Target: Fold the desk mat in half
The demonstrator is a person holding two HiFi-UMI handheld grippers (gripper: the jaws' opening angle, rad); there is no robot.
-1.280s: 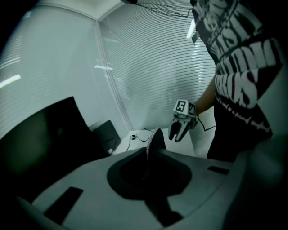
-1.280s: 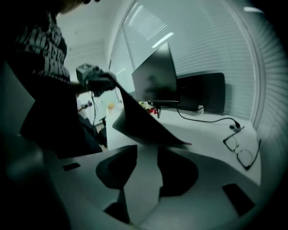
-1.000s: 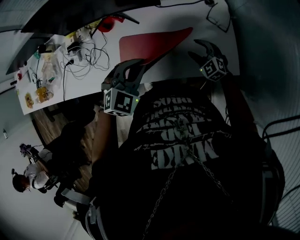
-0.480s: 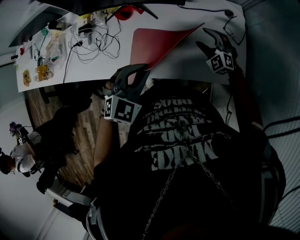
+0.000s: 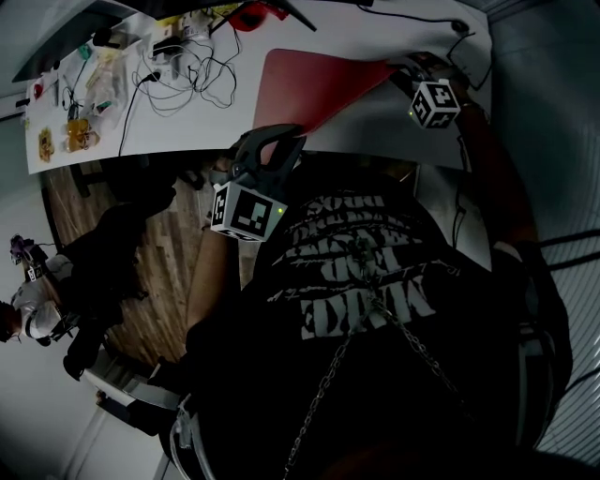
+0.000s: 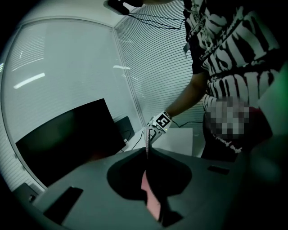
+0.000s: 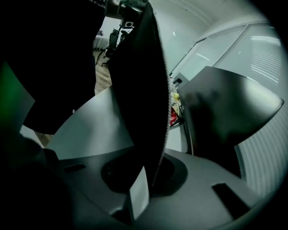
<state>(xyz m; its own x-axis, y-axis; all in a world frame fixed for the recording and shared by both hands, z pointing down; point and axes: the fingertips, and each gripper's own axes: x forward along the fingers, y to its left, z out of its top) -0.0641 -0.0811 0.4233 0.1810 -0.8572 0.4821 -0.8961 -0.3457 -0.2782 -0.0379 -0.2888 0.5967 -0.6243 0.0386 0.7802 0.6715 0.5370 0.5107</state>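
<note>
The red desk mat (image 5: 314, 84) lies on the white table (image 5: 187, 127), its near edge lifted. My left gripper (image 5: 273, 142) is shut on the mat's near left corner; in the left gripper view the thin pink mat edge (image 6: 151, 200) runs up out of the closed jaws. My right gripper (image 5: 413, 69) sits at the mat's right corner. Its jaws have just been closing, and in the right gripper view the dark mat sheet (image 7: 140, 94) stands edge-on, pinched between them. The left gripper view shows the right gripper (image 6: 155, 131) at the strip's far end.
Tangled cables (image 5: 183, 66) and small clutter (image 5: 70, 112) cover the table's far left. A red object (image 5: 255, 13) lies at the back edge. A thin cable (image 5: 459, 42) loops at the right end. A dark monitor (image 6: 67, 139) stands behind. People sit on the floor at left (image 5: 37, 309).
The right gripper stood open beside the mat's right corner; now it has swung in onto that corner and shut. The left gripper has kept its hold and shifted a little.
</note>
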